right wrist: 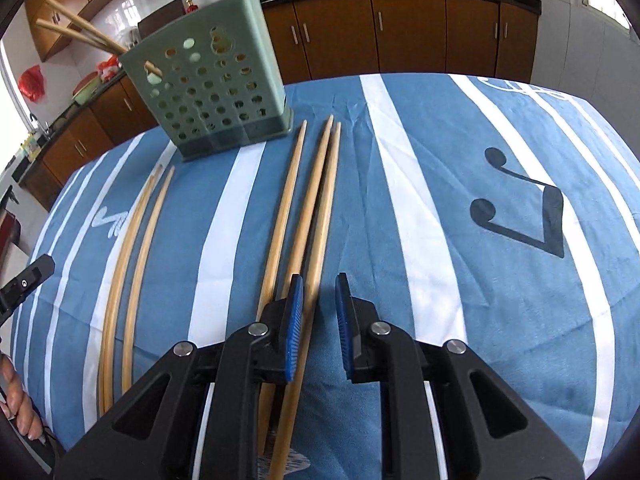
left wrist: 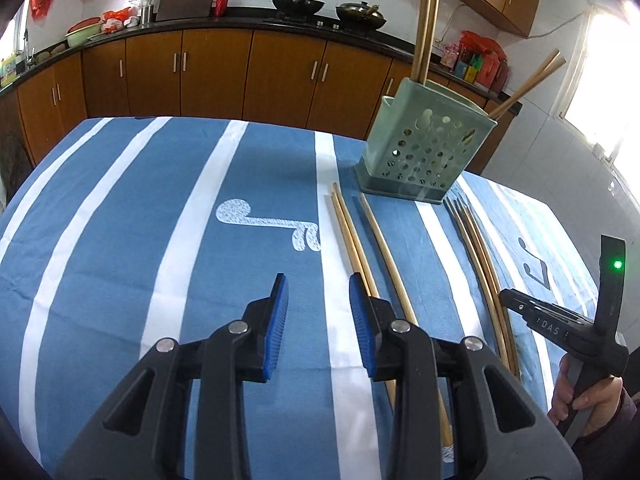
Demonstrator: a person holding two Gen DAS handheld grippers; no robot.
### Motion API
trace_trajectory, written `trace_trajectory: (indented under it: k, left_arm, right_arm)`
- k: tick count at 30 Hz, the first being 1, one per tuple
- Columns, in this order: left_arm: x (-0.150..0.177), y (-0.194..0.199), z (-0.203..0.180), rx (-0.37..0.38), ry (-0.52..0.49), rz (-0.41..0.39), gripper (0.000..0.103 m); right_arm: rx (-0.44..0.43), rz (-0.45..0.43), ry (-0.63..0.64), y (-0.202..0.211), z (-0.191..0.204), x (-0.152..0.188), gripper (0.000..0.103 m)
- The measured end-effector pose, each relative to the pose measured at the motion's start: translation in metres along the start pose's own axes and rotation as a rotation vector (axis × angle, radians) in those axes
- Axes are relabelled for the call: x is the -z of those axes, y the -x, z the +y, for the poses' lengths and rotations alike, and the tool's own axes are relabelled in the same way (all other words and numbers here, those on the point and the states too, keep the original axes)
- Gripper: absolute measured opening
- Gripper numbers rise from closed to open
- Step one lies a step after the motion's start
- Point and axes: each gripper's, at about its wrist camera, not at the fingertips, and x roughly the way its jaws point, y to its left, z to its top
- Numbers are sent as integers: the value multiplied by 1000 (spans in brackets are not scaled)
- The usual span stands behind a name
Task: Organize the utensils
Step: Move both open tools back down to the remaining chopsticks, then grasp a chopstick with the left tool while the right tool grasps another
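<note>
Green holder (left wrist: 424, 148) — chopsticks (left wrist: 426, 20) inside

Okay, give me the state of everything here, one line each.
Left hand-held gripper: open, empty, above the cloth.
Right hand-held gripper: open, empty, over the chopsticks.
Green holder: upright, holding some chopsticks.
Loose chopsticks: lying flat on the striped tablecloth.
</note>
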Motion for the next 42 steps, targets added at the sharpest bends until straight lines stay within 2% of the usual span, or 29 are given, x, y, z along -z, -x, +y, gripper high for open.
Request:
trace_trajectory:
  k: [2,4,7,14,16,20,26,29,36,42]
  left_arm:
    - [1,-3,-3,4,-2,8,32]
    - [3,-6,-6,12,-6,17,32]
    - [6,-9,-10,22,-12,29,32]
    - [18,-26,-29,58,-41,92,31]
    - [22,-31,-34,57,-55,106,27]
    - [29,-41,-41,30,-79,137,19]
    - [29,-44,-41,-23,-91,129,18]
    - [28,-48,-40,-64,-96,127,14]
    - [29,-47,-41,-67,-97,116,12]
    - [24,-48,-31,-92,-74,107,8]
  right_arm:
    - [18,-8,26,1,2,4,17]
    - [64,-17,45,0,4,4,10]
    - [108,-29,14,-1,-6,1,7]
    - [122,-44,-10,1,-19,1,7]
    - [122,-47,-7,1,-19,1,7]
    - [116,-49,-7,1,-20,1,8]
    - [120,-54,-1,2,-18,2,8]
    - [125,-55,5,2,-17,2,8]
    - [87,-42,-17,7,-19,7,8]
    - [101,-49,13,8,-15,9,8]
